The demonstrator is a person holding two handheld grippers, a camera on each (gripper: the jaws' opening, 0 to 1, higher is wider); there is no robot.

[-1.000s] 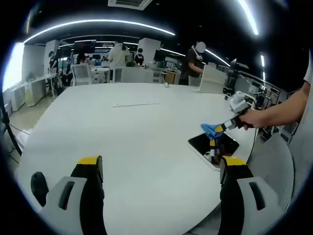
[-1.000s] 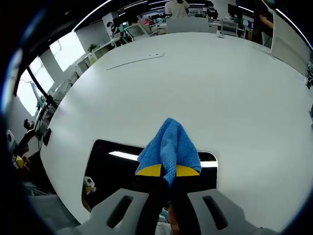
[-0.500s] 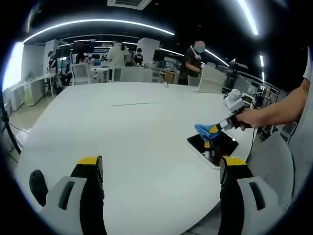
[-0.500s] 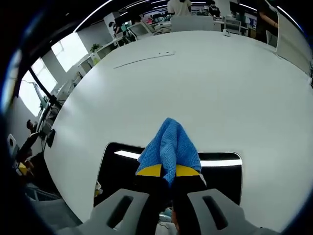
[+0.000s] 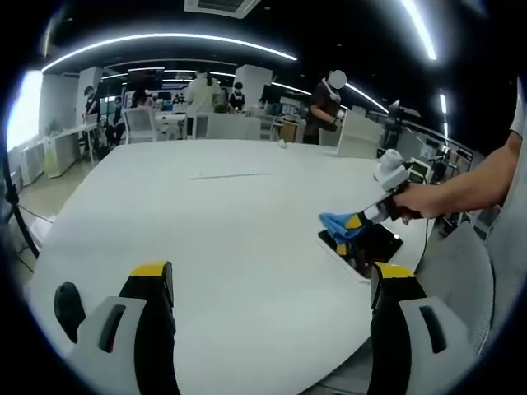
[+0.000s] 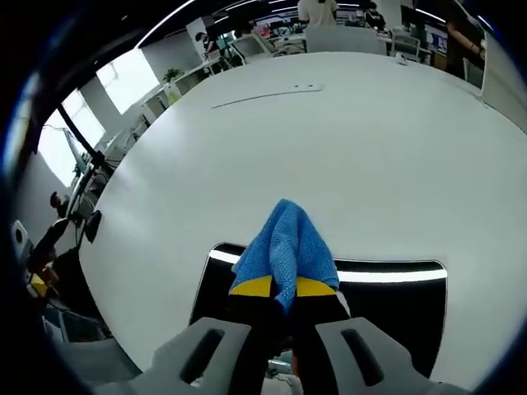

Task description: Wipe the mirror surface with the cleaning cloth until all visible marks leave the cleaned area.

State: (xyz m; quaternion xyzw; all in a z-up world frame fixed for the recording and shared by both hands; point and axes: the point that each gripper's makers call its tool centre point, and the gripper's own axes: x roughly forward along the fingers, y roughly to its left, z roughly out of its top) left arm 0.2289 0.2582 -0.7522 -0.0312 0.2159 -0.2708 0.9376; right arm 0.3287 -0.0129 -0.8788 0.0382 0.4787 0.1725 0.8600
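Note:
A dark rectangular mirror [image 6: 387, 304] lies flat near the edge of the white table [image 6: 346, 148]; in the left gripper view the mirror [image 5: 375, 243] sits at the right. My right gripper [image 6: 284, 288] is shut on a blue cleaning cloth [image 6: 286, 245], which hangs over the mirror's left part. From the left gripper view, that right gripper [image 5: 356, 222] is held by a hand over the mirror's far-left corner, the cloth [image 5: 336, 223] at its tip. My left gripper [image 5: 272, 284] stands open above the bare table, well left of the mirror.
A long thin white strip [image 5: 228, 174] lies farther back on the table. A white upright panel [image 5: 358, 132] stands at the far right edge. People, chairs and desks fill the room behind. A person's arm [image 5: 473, 185] reaches in from the right.
The right gripper with the cloth has slid leftward across the mirror, toward its left end. My left gripper has stayed open over the table.

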